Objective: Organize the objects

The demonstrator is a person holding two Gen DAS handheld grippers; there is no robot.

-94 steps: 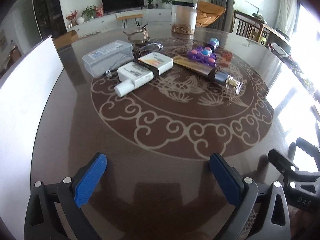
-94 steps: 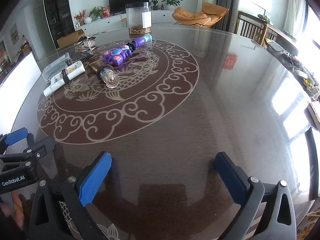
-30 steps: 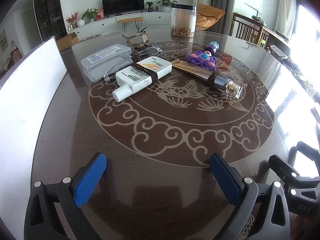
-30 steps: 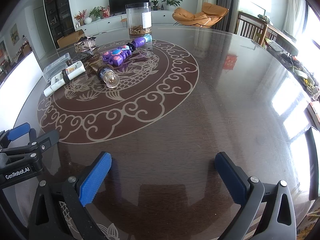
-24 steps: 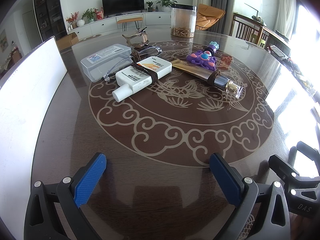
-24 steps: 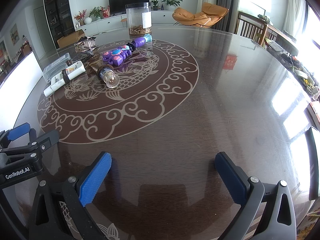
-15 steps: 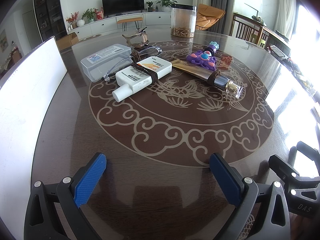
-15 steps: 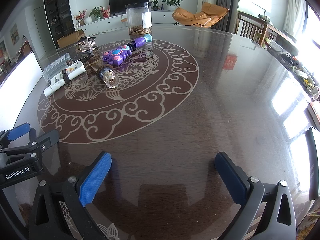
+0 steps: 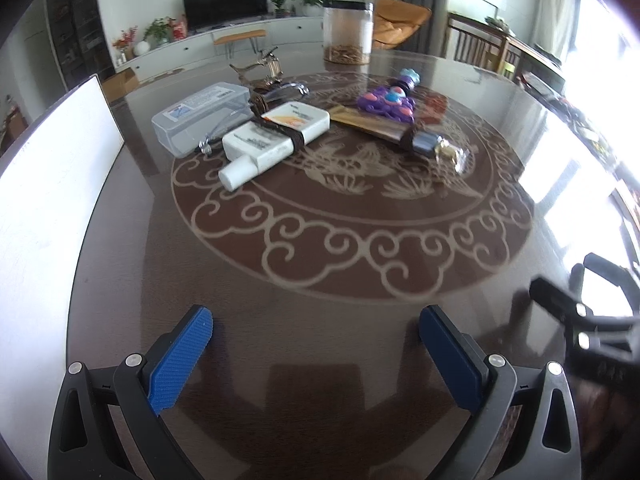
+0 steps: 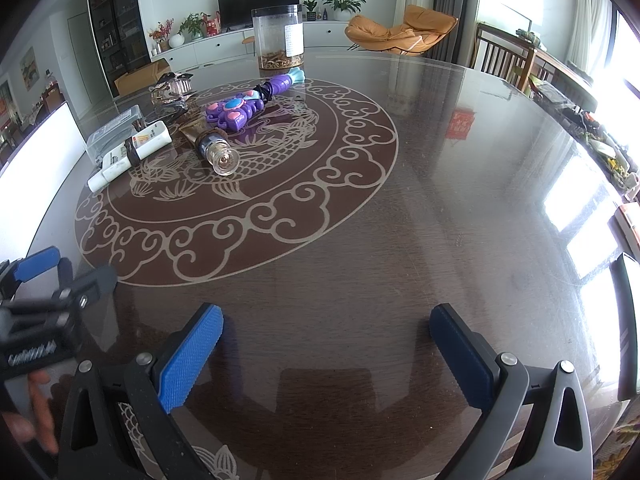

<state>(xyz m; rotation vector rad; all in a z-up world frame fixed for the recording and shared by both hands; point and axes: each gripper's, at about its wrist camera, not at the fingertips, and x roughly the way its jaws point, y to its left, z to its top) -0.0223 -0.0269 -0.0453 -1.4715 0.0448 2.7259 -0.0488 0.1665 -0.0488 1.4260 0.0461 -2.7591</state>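
Observation:
A cluster of objects lies at the far side of the round table: a clear plastic box, a white bottle with a dark band, a gold tube with a clear cap, a purple toy and a metal figurine. In the right wrist view I see the bottle, the tube and the toy. My left gripper is open and empty above the near table. My right gripper is open and empty, to the right of the left one.
A clear jar with brown contents stands at the table's far edge. A white board leans along the left edge. The right gripper's body shows at the lower right of the left wrist view.
The left gripper has begun to move; its body looks blurred and slightly shifted in the right wrist view. The objects have not moved.

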